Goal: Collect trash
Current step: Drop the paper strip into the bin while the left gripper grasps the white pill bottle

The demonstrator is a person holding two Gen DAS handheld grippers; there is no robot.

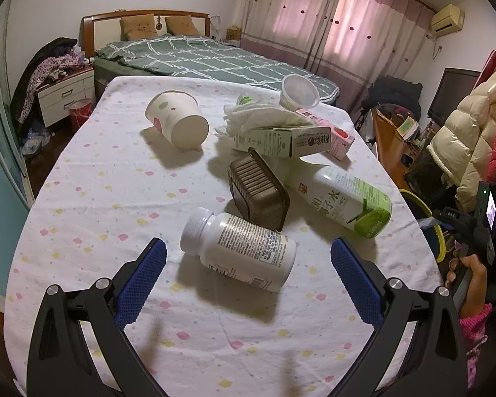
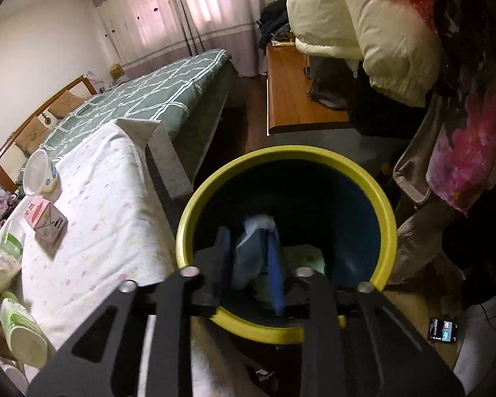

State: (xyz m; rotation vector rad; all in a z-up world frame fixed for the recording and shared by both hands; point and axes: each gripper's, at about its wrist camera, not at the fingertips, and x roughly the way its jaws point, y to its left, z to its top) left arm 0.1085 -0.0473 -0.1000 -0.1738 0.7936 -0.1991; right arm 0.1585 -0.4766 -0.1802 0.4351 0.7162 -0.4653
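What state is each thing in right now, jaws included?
Left gripper: jaws wide open, empty, either side of the pill bottle.
Right gripper: over the bin, jaws partly open, crumpled wrapper between them.
Trash bin: lidless, some trash inside.
White pill bottle: on its side, capped.
Green drink bottle: on its side.
Paper cup: tipped over.
Brown tray: tilted, underside showing.
Clear plastic cup: tilted.

The bench cloth [image 1: 99, 198] is white with small pink and yellow spots; the bin rim [image 2: 388, 218] is yellow, the bedcover [image 1: 208, 56] green with white lines.
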